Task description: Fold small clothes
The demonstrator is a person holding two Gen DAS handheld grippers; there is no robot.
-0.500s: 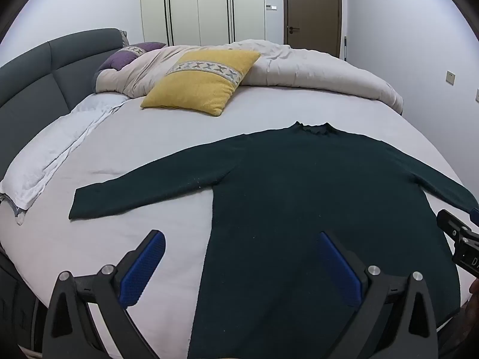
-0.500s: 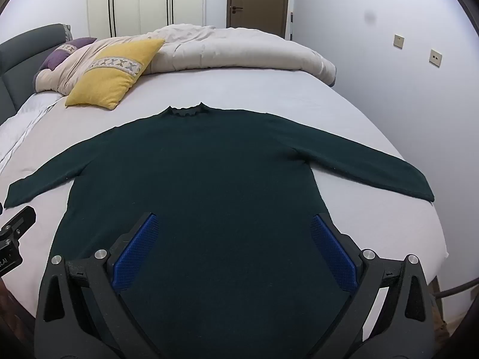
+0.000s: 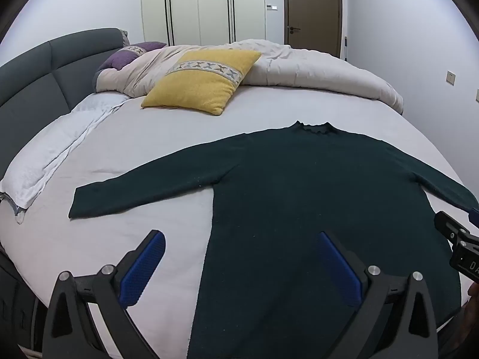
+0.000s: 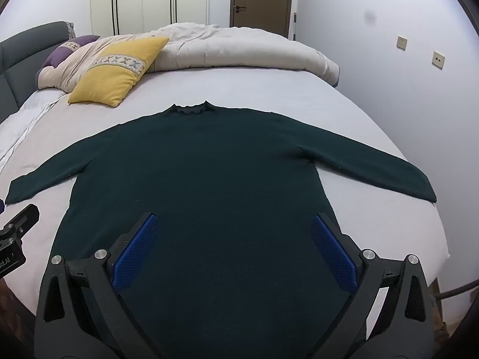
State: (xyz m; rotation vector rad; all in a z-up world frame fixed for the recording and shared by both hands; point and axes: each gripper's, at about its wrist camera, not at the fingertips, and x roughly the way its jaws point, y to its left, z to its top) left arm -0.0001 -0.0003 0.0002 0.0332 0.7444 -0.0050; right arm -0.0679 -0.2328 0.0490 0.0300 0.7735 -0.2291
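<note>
A dark green long-sleeved sweater (image 3: pixel 314 185) (image 4: pixel 203 161) lies flat on the light grey bed sheet (image 3: pixel 155 149), neck away from me, both sleeves spread out sideways. My left gripper (image 3: pixel 239 261) hovers open above the sweater's left hem edge, nothing between its blue pads (image 3: pixel 142 269). My right gripper (image 4: pixel 233 246) is open over the lower middle of the sweater, also holding nothing. Each gripper's tip shows at the edge of the other's view: the right gripper (image 3: pixel 458 239) and the left gripper (image 4: pixel 15 233).
A yellow cushion (image 3: pixel 203 85) (image 4: pixel 116 68), a purple pillow (image 3: pixel 128 58) and a bunched beige duvet (image 3: pixel 314 68) lie at the far side. A grey headboard (image 3: pixel 39 89) runs along the left. The wall (image 4: pixel 404 74) stands close on the right of the bed.
</note>
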